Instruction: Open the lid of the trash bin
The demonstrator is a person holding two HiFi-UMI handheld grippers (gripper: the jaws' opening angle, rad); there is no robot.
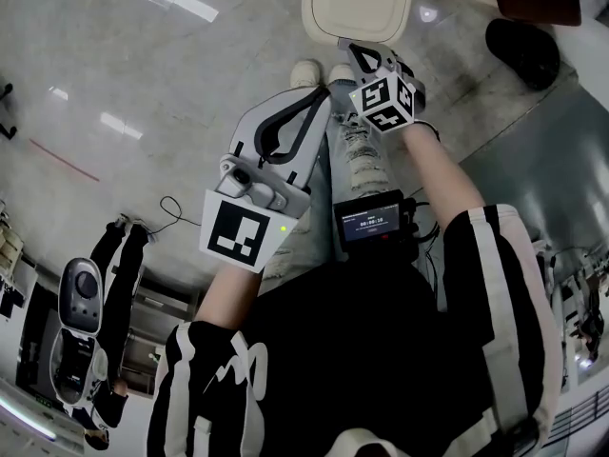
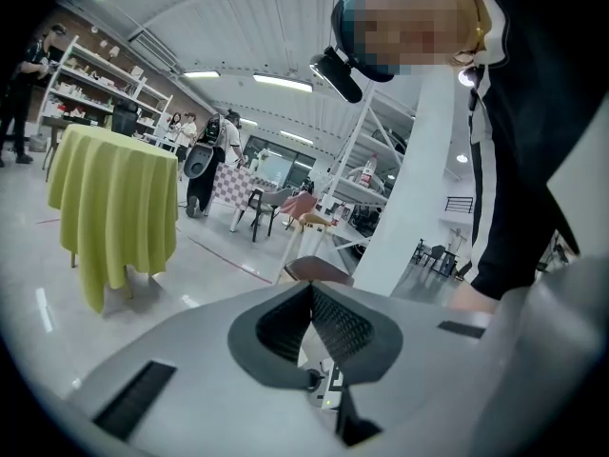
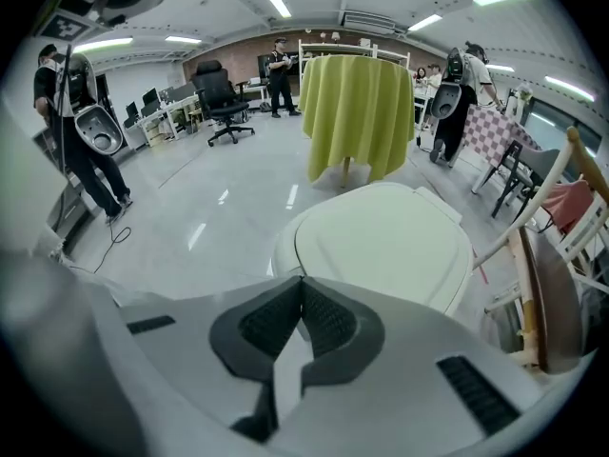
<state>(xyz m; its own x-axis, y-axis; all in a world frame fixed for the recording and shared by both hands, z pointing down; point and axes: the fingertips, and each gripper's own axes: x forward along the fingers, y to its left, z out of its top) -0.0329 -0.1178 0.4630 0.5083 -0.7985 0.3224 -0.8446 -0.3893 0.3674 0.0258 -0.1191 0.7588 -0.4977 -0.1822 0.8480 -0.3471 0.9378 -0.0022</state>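
Bin: cream plastic trash bin with a rounded lid (image 3: 381,241), standing on the glossy grey floor (image 1: 143,74); lid lying flat (not yet lifted).
Right gripper (image 3: 303,282): jaws pressed together with nothing between them, tips close to the lid's near edge; contact cannot be told.
Left gripper (image 2: 311,288): jaws together, empty, held above the person's legs.
Behind the bin: yellow-green draped round table (image 3: 357,112).

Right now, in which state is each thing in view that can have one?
trash bin lid: closed, lying flat.
left tool: jaws together, holding nothing.
right tool: jaws together, holding nothing, close to the lid.
body-worn display: lit.
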